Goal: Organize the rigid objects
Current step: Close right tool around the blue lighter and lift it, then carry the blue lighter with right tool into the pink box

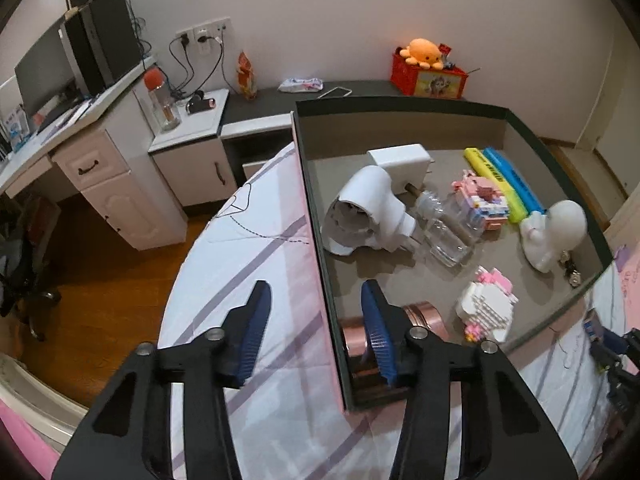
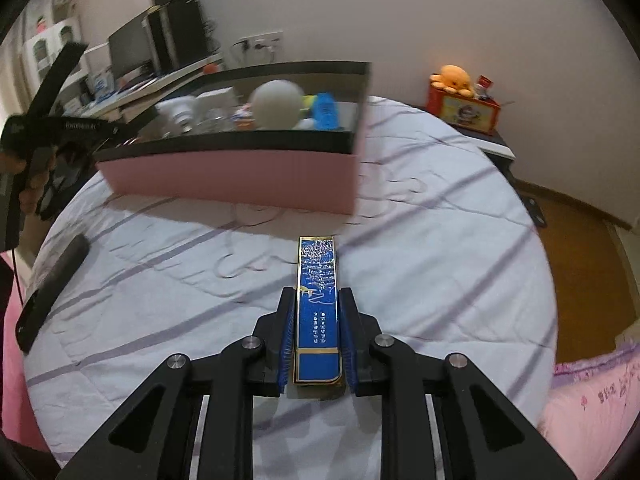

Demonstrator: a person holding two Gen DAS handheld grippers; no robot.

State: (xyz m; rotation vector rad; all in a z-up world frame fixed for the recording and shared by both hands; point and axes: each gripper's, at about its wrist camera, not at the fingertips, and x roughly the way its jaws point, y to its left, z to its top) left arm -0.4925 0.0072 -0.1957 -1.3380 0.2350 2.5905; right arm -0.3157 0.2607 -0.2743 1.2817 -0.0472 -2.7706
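Observation:
A pink-sided box [image 1: 320, 240] with a dark rim lies on the striped bedsheet. It holds a white dryer-like object [image 1: 368, 208], a clear bottle [image 1: 444, 232], block figures [image 1: 486, 308], highlighters [image 1: 504, 184], a white figurine [image 1: 556, 232] and a copper tin [image 1: 356, 340]. My left gripper [image 1: 318, 320] straddles the box's near left wall, one finger outside, one inside by the tin, pads apart from the wall. My right gripper [image 2: 317, 292] is shut on a long blue gold-edged box [image 2: 318, 288], low over the sheet in front of the pink box [image 2: 240, 176].
A white desk [image 1: 100, 152] with a monitor and cabinets stands beyond the bed on the left. A red box with an orange plush [image 1: 428, 76] sits on the dark ledge. A black flat object [image 2: 52, 292] lies at the bed's left edge. Wooden floor surrounds the bed.

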